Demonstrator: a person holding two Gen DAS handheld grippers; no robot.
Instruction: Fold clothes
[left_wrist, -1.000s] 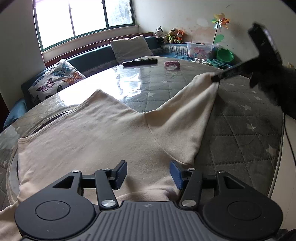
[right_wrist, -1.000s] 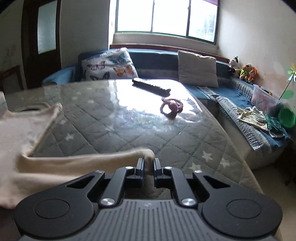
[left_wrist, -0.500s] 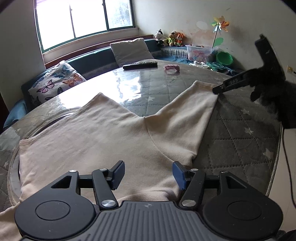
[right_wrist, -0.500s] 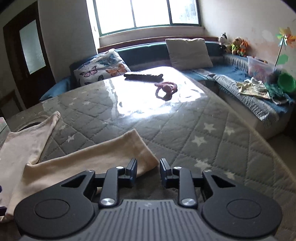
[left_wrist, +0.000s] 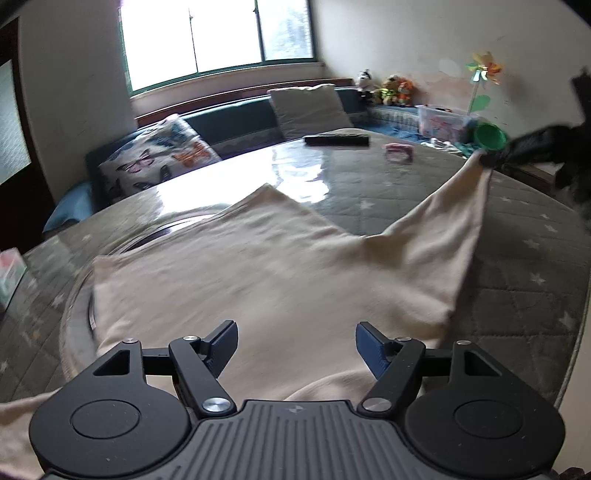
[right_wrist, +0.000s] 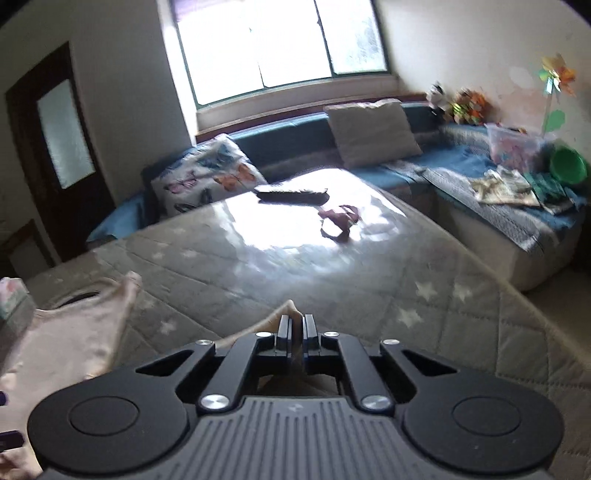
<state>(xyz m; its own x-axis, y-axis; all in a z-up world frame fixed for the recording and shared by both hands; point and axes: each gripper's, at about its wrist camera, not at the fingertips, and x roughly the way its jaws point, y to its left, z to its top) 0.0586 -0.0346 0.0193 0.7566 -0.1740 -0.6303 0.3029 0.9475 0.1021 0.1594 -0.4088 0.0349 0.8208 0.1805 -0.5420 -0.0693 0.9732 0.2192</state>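
My right claw (right_wrist: 295, 326) is closed on the sleeve (left_wrist: 443, 236) tip, raised off the table (left_wrist: 524, 258). My left claw (left_wrist: 295, 345) is open, holding nothing, low over the shirt (left_wrist: 240, 280) body. The shirt lies flat ahead of the left claw; the sleeve's long axis runs from the body up and right to the right claw, which alone controls the fold inward.

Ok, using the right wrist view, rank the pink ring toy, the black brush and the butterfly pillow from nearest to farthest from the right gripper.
1. pink ring toy, on the table ahead, slightly right of the right gripper.
2. black brush, just beyond it, near the table's far edge.
3. butterfly pillow, off the table on the sofa, ahead-left.
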